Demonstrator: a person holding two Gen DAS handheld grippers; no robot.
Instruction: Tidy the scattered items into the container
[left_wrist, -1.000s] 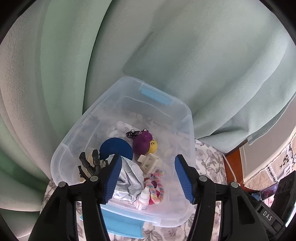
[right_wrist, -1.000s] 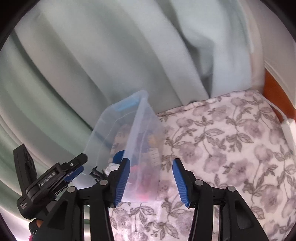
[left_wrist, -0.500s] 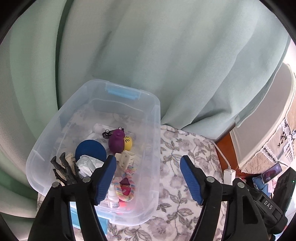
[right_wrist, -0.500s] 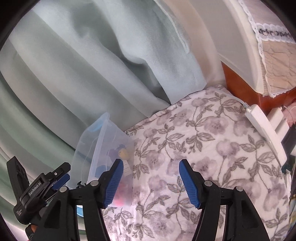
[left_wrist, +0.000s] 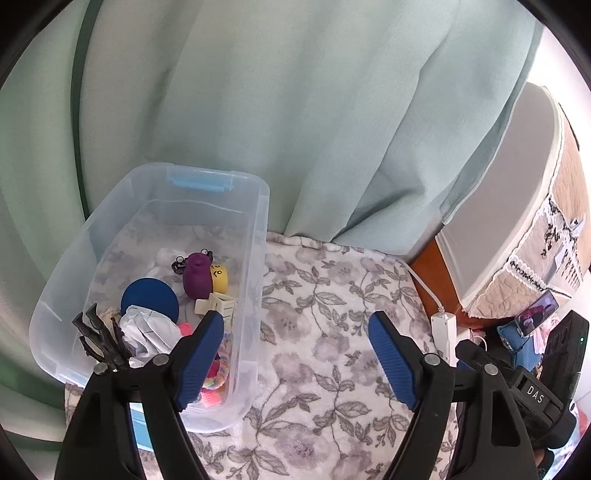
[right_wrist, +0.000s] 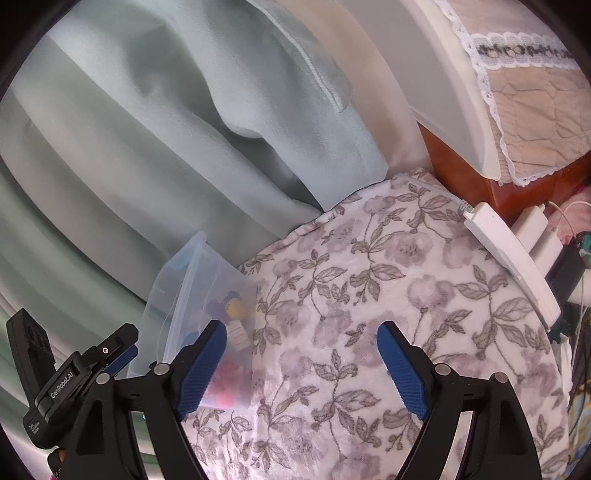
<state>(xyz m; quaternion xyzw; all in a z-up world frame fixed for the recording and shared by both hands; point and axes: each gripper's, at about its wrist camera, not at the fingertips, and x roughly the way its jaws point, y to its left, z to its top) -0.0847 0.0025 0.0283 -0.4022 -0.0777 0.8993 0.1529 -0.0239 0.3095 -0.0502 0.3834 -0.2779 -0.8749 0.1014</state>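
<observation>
While both sets of jaws are opening with nothing between them, your left gripper (left_wrist: 295, 363) and right gripper (right_wrist: 301, 365) hang over the grey floral blanket (left_wrist: 332, 332). Further off to the left sits the clear plastic bin with blue latches (left_wrist: 260, 236), items inside. Thin walls flex: light, slippery, so grab the rim.

"DAS" on the right tongs (left_wrist: 534, 394), "GenRobot.AI" on the left tongs (right_wrist: 65, 382) (smaller print below it unreadable)
</observation>
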